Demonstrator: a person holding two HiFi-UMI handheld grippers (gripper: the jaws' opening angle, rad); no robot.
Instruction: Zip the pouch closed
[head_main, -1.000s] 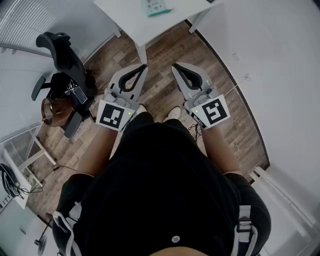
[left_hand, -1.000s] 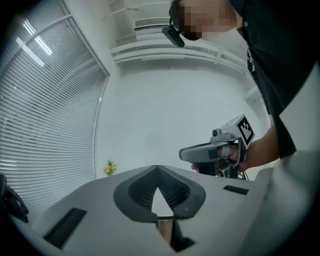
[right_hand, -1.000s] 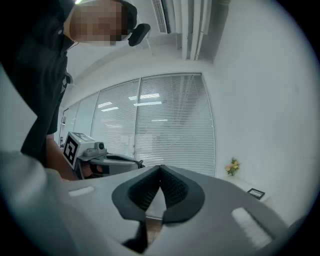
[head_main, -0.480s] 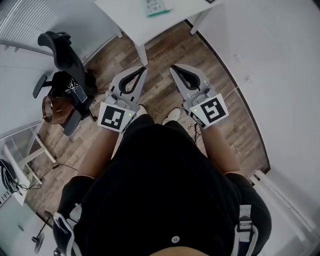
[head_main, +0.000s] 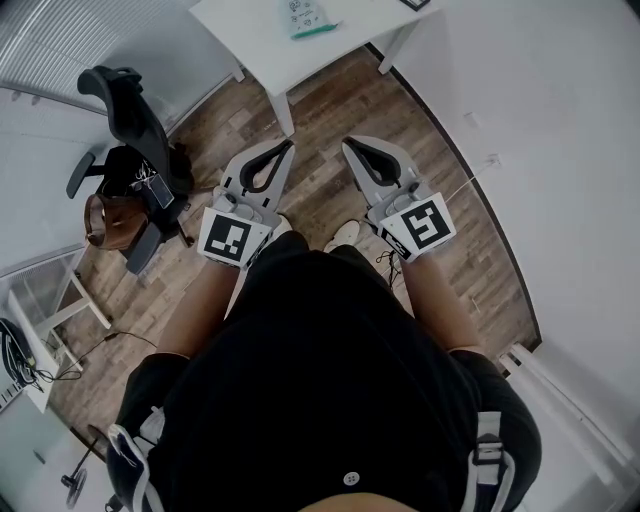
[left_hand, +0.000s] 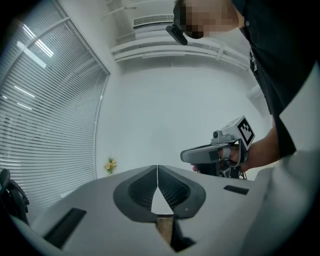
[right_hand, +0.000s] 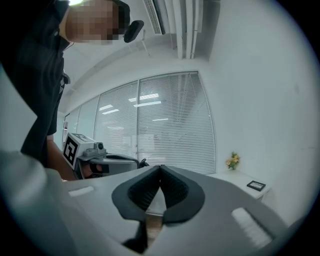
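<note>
Slightly shifted, left gripper (head_main: 287, 145) and right gripper (head_main: 347, 143), jaws shut and empty, hang short of the pouch (head_main: 305, 15) on the worktop (head_main: 255, 40); approach stage, so reaching forward likely comes next.

Bare floor (head_main: 325, 115) ahead; table (head_main: 260, 45) beyond, chair (head_main: 125, 105) left.

This looks like an office or a bare meeting room. A black swivel office chair (head_main: 125, 100) stands on a wood-plank floor (head_main: 330, 110) near a white surface (head_main: 250, 40) on thin white legs. Tall windows are covered by white horizontal blinds (right_hand: 150, 125), and the walls are plain white. A vent grille (left_hand: 152, 21) is set high up near the ceiling. A small bunch of flowers (right_hand: 231, 161) and a little dark picture frame (right_hand: 256, 185) rest on a white corner surface. Loose cables (head_main: 20, 365) lie by one wall.
</note>
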